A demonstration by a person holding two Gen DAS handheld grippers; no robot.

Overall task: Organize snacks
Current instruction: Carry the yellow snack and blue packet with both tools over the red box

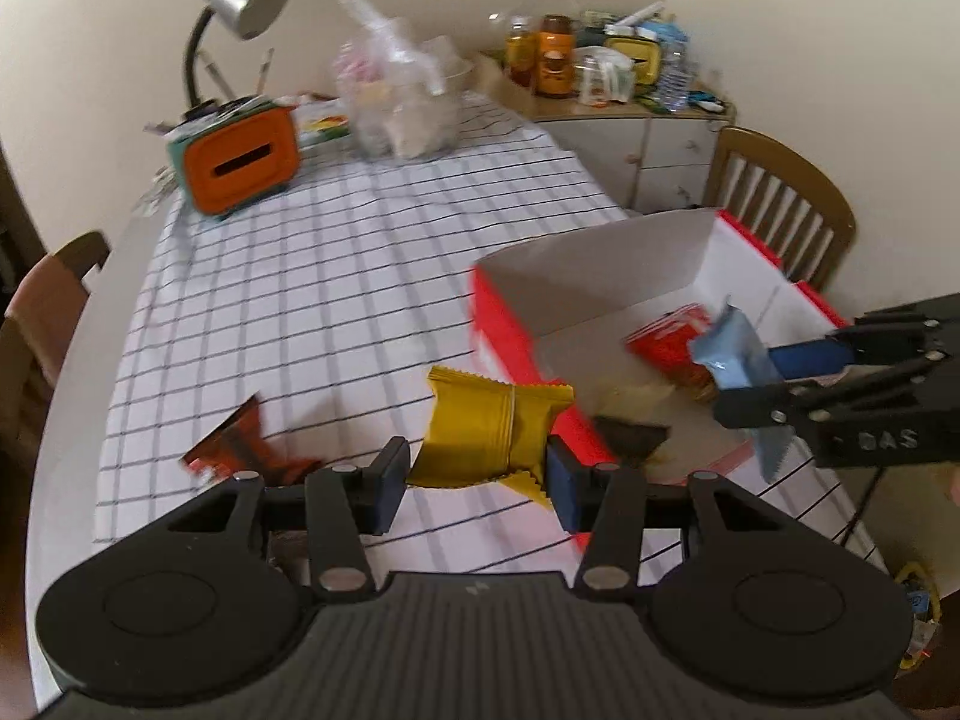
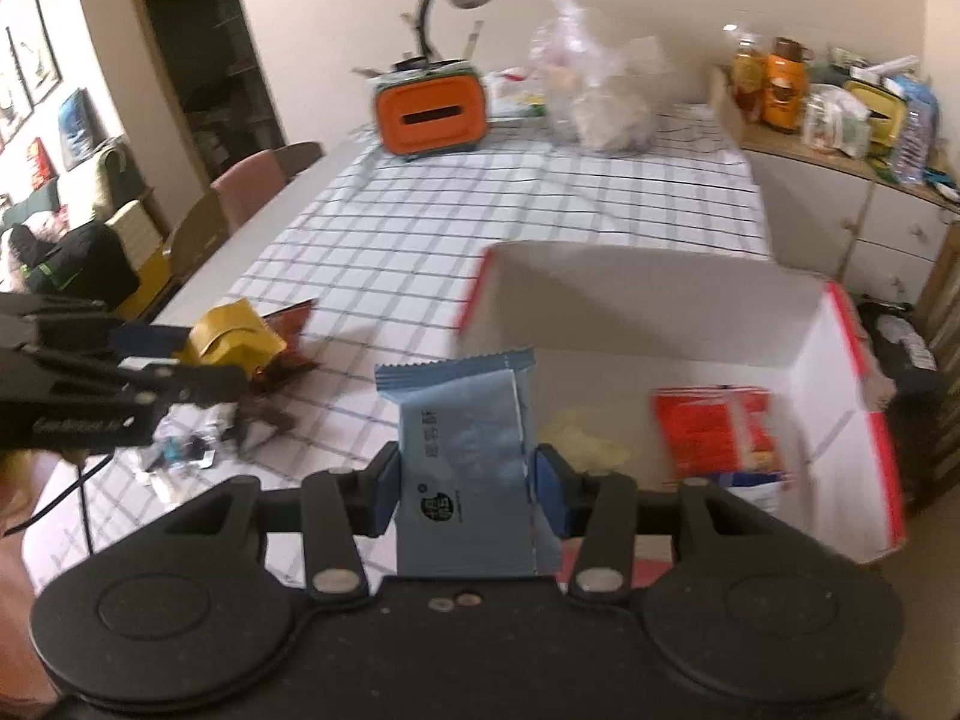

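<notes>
Left gripper (image 1: 477, 483): pinching yellow snack packet (image 1: 489, 429) between blue pads (image 1: 564, 489), held off the checked tablecloth (image 1: 336, 276), just left of the red-and-white box (image 1: 516, 342). Same gripper in the right wrist view (image 2: 198, 363) at the left edge, yellow packet (image 2: 231, 339) clamped at its tip.

Right gripper (image 2: 465, 480): clamped on blue snack packet (image 2: 465, 456), packet upright between the fingers, crimped top edge uppermost, dark print on its front. Held at the near side of the open box (image 2: 828, 348), above its rim. Seen from the left wrist view, right gripper (image 1: 756, 375) reaching in from the right edge with blue packet (image 1: 741, 360) over the box interior.

Inside the box: red snack pack (image 2: 711, 432) lying on the white floor, pale yellow wrapper (image 2: 591, 444) beside it; blur hides finer detail.

On the cloth left of the box: orange-brown packet (image 1: 240, 441) lying flat, close to the left gripper.

Far end of table: orange tissue box (image 1: 240, 165), grey desk lamp (image 1: 243, 0) behind it, clear plastic bag (image 1: 399, 114) to its right. Wooden chair (image 1: 780, 198) beyond the box.
</notes>
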